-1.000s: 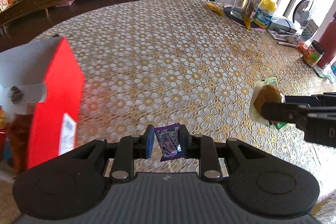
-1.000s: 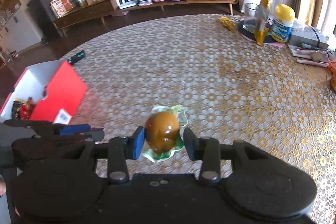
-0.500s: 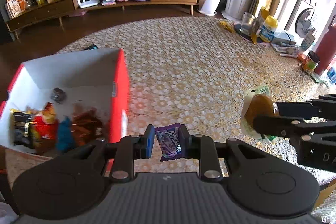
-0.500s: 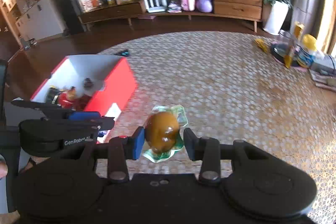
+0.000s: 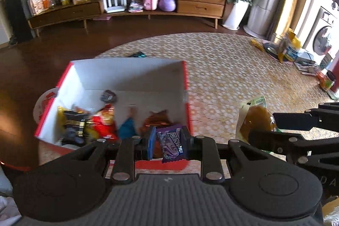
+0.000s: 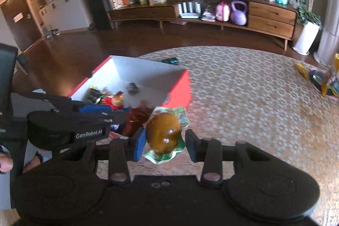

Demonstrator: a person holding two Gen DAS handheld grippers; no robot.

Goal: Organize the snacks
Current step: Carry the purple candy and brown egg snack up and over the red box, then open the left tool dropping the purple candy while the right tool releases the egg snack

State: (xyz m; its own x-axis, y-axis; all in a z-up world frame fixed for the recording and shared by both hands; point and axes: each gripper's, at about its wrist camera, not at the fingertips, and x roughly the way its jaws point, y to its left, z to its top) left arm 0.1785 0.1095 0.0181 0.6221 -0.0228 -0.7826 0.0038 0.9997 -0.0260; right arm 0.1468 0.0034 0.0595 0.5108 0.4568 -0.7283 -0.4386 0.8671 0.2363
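Since the earlier frames we have swung both claws toward the red box [image 5: 186, 86], which has slid from the left edge of the left wrist view to its centre, open mouth toward us. Our left claw [image 5: 169, 144] is clenched on the purple candy packet [image 5: 172, 145], held upright between the pads in the lower middle of that view, over the near right corner of the box. Our right claw [image 6: 165, 141] grasps the brown egg-like snack in its green-edged wrapper [image 6: 163, 133], lower middle of the right wrist view; its left pad touches the wrapper, while the right pad seems to stand a little off, so we judge the grip light. It sits just to the right of the box's near corner, over the patterned worktop [image 6: 243, 99], not yet above the opening. Inside the box, a black packet [image 5: 73, 124], a red packet [image 5: 104, 122] and other wrappers crowd the near wall, with bare white floor behind them. To do this step well, we should carry the purple packet further in past the red rim before letting go, aim for the bare patch, and bring the right claw left over the rim without knocking the left one, which hangs just beside it.
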